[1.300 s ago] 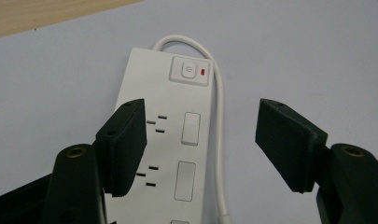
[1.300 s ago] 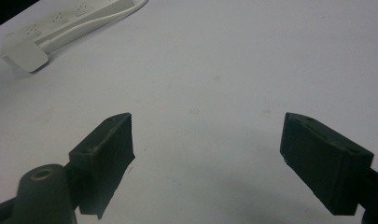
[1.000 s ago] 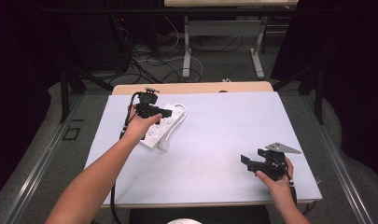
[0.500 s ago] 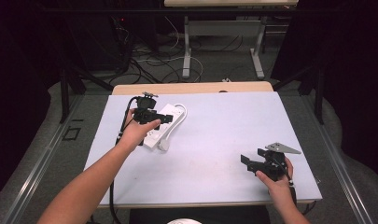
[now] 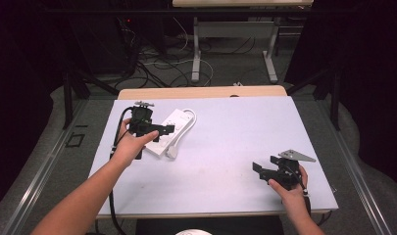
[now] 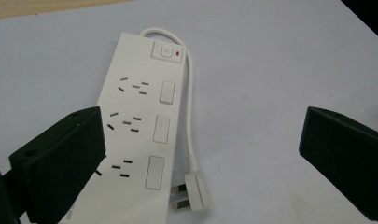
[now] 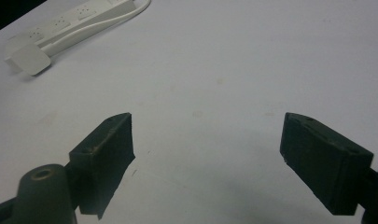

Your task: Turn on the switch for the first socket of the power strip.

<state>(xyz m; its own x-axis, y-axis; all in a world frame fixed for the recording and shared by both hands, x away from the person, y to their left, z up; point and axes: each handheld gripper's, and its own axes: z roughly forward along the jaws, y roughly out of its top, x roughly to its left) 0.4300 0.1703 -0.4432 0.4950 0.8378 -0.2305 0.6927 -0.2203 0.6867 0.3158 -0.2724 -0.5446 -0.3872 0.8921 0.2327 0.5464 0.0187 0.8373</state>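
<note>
the left tongs (image 5: 162, 129), at left of centre in the high view, have just been opening and now stand spread wide, pinching nothing; in the left gripper view the white power strip (image 6: 135, 135) lies on the bench partly between the two jaws, its lower left corner hidden behind the left jaw and no pad pressing on it that i can see. its short cord loops from the switch end at the upper middle of that frame down to the plug (image 6: 193, 193) at the bottom centre, just beside the strip's right edge. the right tongs (image 5: 264, 169), in the lower right of the high view, are also spread and empty above the bare pale bench (image 5: 235, 132), well apart from the strip. the likely trouble: tongs closing from this angle could catch the loose cord or plug, dragging or twisting the strip across the smooth bench.
</note>
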